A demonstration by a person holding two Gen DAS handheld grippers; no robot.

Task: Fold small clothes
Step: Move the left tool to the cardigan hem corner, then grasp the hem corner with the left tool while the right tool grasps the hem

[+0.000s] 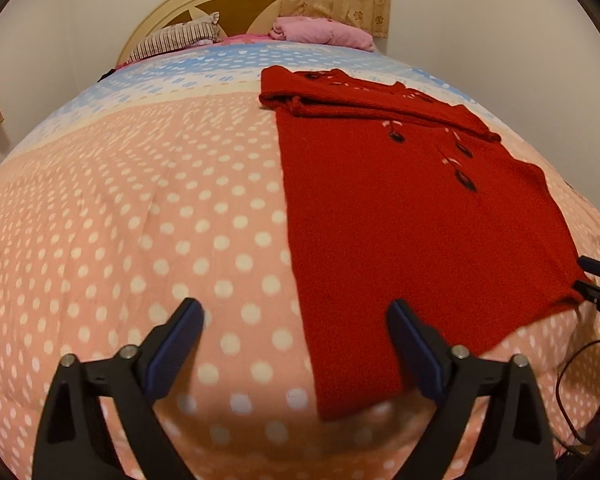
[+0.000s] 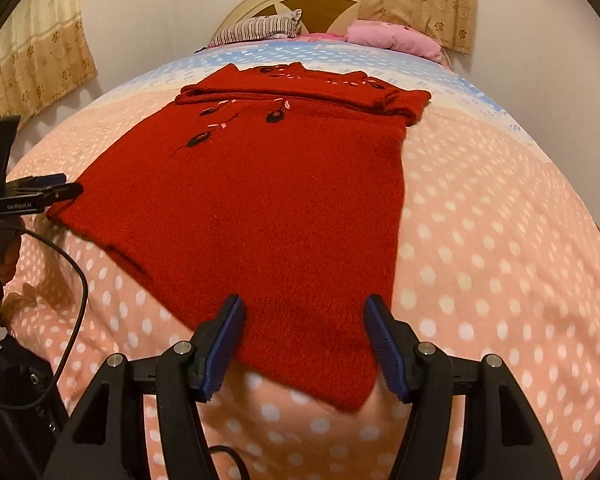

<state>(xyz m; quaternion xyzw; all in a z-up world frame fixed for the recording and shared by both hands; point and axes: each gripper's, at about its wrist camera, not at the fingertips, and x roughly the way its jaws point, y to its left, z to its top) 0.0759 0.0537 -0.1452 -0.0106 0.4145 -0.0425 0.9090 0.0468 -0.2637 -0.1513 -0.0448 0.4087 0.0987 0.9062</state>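
Red sweater (image 1: 420,220) flat on the bed (image 1: 140,220), sleeves folded across its far end. Left gripper (image 1: 296,344) jaws apart, hovering at the near hem corner: one finger over the sweater, the other over bare quilt. Right gripper (image 2: 304,344) jaws apart, over the other near corner, hem between its fingers, not clamped. Pillow (image 2: 260,28) and pink bundle (image 2: 396,38) far ahead by the headboard (image 2: 320,4).

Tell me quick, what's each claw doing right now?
Left gripper: open, holding nothing, at the red sweater's near corner.
Right gripper: open, holding nothing, over the sweater's hem.
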